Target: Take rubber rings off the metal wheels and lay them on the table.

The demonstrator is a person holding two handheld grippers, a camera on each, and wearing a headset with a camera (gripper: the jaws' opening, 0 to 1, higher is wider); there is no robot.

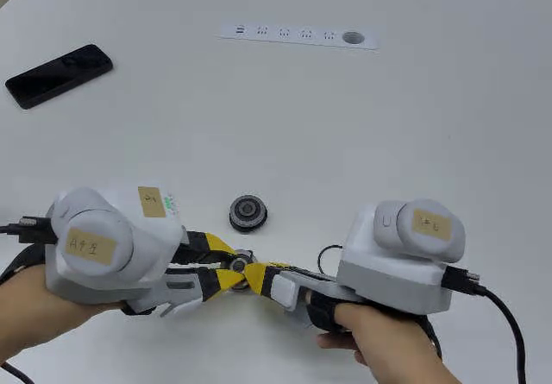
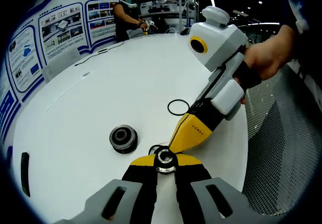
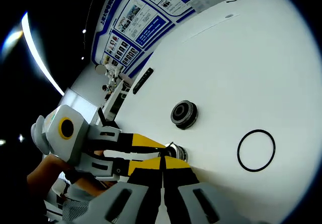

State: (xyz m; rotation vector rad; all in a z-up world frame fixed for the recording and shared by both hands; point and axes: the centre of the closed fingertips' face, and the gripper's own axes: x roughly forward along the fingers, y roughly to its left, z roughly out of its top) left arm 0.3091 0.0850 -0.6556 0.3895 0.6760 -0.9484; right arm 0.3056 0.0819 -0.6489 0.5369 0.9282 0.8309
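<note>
1. Left hand-held gripper, nearest of all, is held low and level, with its jaws clamped on a small metal wheel close over the table.
2. Right hand-held gripper points in from the opposite side, jaws pressed together, tips against that wheel's rim. Whether they pinch rubber, I cannot tell.
3. My judgement is that the left should grip firmly while the right peels outward, not upward.
4. Second wheel stands near, seemingly ringed.
5. One freed rubber ring lies flat by the right hand.
</note>
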